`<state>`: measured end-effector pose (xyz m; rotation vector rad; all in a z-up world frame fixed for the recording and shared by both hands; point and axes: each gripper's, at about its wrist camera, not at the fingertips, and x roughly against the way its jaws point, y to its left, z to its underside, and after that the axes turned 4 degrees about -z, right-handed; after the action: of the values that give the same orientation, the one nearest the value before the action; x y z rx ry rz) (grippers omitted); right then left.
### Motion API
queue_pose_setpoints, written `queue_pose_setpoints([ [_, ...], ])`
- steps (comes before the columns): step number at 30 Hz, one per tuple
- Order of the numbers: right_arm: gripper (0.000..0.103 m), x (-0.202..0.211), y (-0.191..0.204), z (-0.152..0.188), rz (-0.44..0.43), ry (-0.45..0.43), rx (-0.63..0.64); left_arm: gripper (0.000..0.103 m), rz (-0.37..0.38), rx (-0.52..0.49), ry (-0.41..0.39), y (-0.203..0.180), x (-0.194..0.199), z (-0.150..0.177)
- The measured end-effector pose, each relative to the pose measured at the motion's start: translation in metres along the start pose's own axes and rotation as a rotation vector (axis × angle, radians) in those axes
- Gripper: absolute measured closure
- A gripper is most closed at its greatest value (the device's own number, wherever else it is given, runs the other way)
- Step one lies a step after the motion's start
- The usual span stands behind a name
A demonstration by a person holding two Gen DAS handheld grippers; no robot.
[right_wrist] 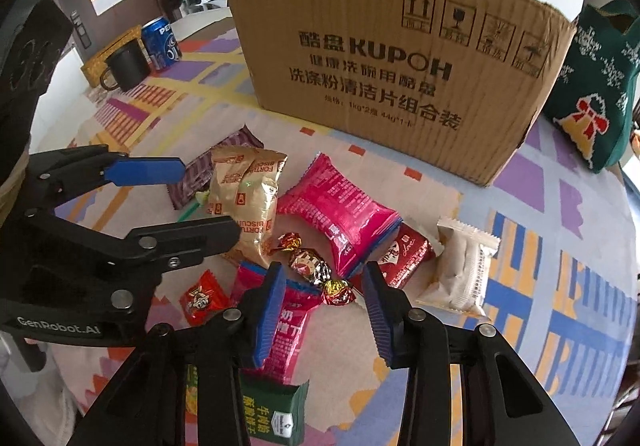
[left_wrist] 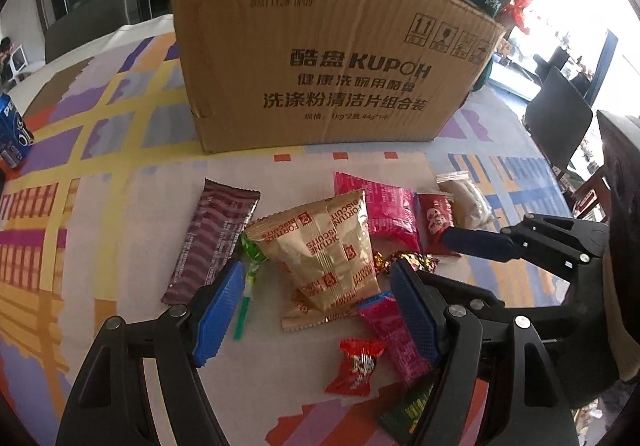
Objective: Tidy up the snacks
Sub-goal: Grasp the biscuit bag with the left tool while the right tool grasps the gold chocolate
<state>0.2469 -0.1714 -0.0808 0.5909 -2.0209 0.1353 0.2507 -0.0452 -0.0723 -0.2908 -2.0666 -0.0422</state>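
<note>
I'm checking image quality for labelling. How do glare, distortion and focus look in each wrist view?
Left wrist view: window at the right edge blown out, cardboard box bowed by fisheye, box print readable. Right wrist view: even light, foil candy glinting, box edges curved, dark vignette in the corners, snacks sharp.

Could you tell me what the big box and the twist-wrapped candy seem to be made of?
The big box looks like matte brown corrugated cardboard: ribbed face, frayed top edge. The twist-wrapped candy appears wrapped in glossy metallic foil, judging by its crinkled, mirror-like glints.
</note>
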Motion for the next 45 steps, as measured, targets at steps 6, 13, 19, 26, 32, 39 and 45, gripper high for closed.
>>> queue_pose_setpoints([
  [6,0.066,-0.010,0.001,-0.003,-0.006,0.008,0.003,0.029,0.001,0.015,0.024,0.001,-0.013,-0.003],
  [13,0.071,-0.024,0.006,-0.007,-0.036,0.033,0.010,0.033,-0.005,0.025,0.047,0.006,-0.023,-0.004],
  [19,0.076,-0.034,0.004,-0.007,-0.047,0.043,-0.018,0.038,-0.013,0.034,0.049,0.007,-0.025,-0.005],
  [26,0.085,-0.026,-0.002,-0.003,-0.021,0.009,-0.052,0.060,0.009,0.045,0.058,0.006,-0.026,-0.006],
  [32,0.085,-0.014,-0.005,0.001,-0.017,-0.030,-0.091,0.068,0.008,0.032,0.028,0.002,-0.016,-0.003],
  [39,0.085,0.007,-0.002,0.001,-0.028,-0.091,-0.129,0.069,-0.001,0.041,-0.010,0.003,0.002,-0.001],
  [45,0.085,0.024,0.001,0.000,-0.019,-0.135,-0.143,0.069,-0.005,0.037,-0.058,0.002,0.022,-0.001],
])
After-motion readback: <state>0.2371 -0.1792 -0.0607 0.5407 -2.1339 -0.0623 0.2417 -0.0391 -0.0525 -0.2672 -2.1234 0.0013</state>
